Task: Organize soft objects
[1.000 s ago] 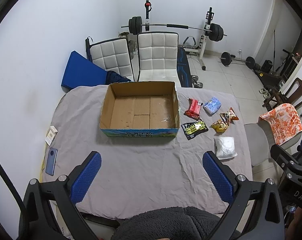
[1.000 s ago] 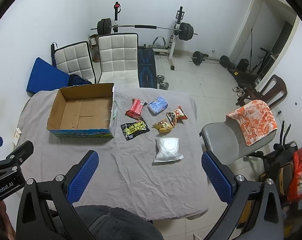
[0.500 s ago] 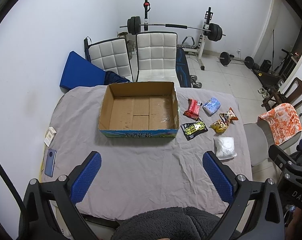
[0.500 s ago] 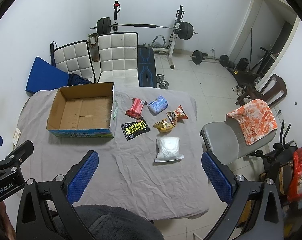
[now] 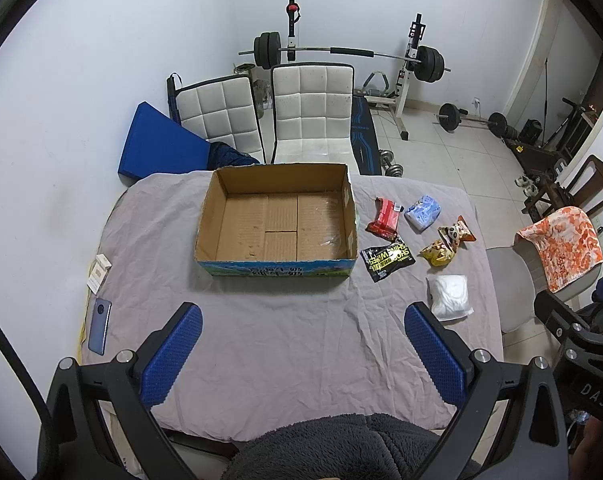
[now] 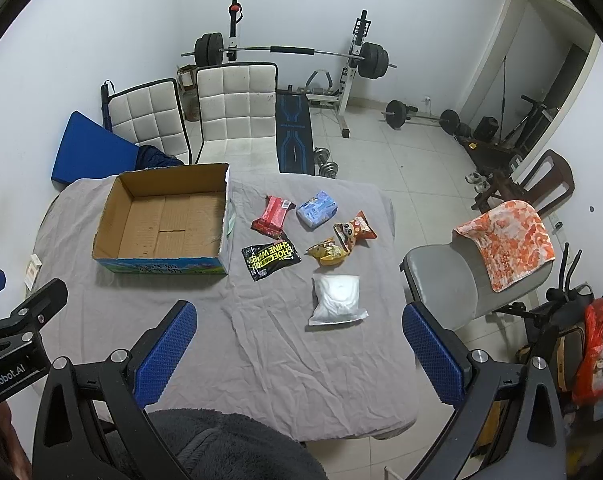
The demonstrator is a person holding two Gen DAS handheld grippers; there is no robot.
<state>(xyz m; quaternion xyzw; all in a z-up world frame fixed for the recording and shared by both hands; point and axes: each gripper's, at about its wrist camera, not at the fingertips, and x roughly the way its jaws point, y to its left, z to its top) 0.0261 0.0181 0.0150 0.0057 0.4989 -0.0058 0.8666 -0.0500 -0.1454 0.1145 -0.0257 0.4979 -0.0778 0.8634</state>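
Soft packets lie in a loose cluster on the right half of my counter (image 6: 261, 360), which is draped in a wrinkled grey cloth: a red packet (image 6: 272, 216) and a pale blue pack (image 6: 317, 209) nearest the far edge, a black pouch with yellow lettering (image 6: 270, 258) closer in and just beside the box, a yellow snack bag (image 6: 328, 253) touching an orange snack bag (image 6: 354, 229) toward the right edge, and a white pouch (image 6: 337, 298) closest to the near edge (it sits apart from the rest). Toward the far left stands an open cardboard box (image 5: 277, 220), its brown floor showing nothing inside. My left claw (image 5: 301, 356) hangs above the near edge of the counter with its blue-padded fingers (image 5: 171, 354) spread wide and nothing between them. My right claw (image 6: 297, 356) hangs above the near right corner, its fingers (image 6: 431, 354) likewise wide apart and holding nothing, the white pouch lying beyond and between them. Along the left edge rest a phone (image 5: 99, 325) and a small white carton (image 5: 98, 273). Past the far edge stand two white quilted chairs (image 5: 309, 116), a blue mat (image 5: 161, 144) leaning by the wall, and a barbell rack (image 5: 349, 56). Off the right edge is a grey chair with an orange patterned towel (image 6: 505, 236) draped over its back.
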